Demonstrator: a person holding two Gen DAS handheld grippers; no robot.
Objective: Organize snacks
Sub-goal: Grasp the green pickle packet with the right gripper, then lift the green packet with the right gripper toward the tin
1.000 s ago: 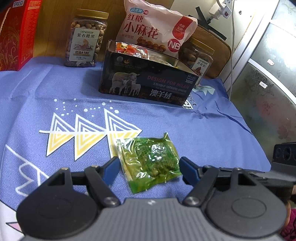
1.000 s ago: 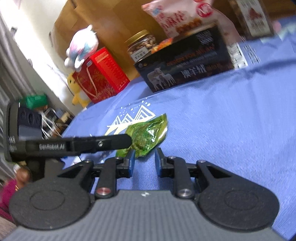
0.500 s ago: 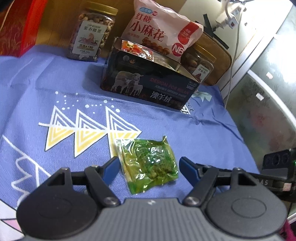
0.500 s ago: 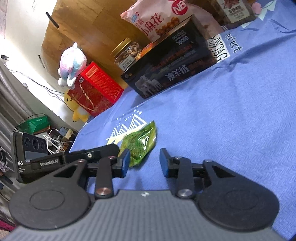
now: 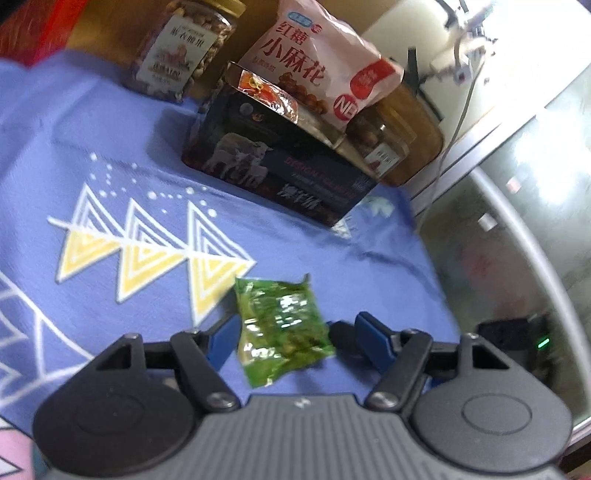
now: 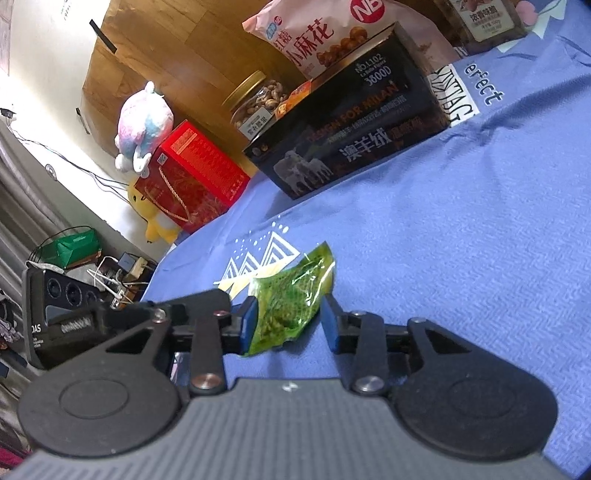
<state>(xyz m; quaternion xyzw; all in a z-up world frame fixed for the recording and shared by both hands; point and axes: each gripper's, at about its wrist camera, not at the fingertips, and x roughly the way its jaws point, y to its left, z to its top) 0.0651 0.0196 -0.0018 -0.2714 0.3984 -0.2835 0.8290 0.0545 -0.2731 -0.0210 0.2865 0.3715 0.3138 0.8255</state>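
Green and crinkly, the small transparent plastic snack packet (image 5: 282,328) (image 6: 291,302) lies flat on the blue printed tablecloth (image 5: 110,147) (image 6: 461,240), just beside the yellow triangle pattern (image 5: 147,262). The left gripper (image 5: 291,336) sits spread wide, its 2 blue-tipped fingers (image 5: 371,338) flanking the packet with cloth visible on the right side. The right gripper (image 6: 290,325) is also released, fingers parted either side of the packet's near end; whether the left pad touches it I cannot tell. Behind stands the open black rectangular box printed with sheep (image 5: 280,162) (image 6: 354,125), a pink snack bag (image 5: 317,70) (image 6: 314,33) propped behind it, and 1 gold-lidded clear jar of nuts (image 5: 181,48) (image 6: 258,99) to its left.
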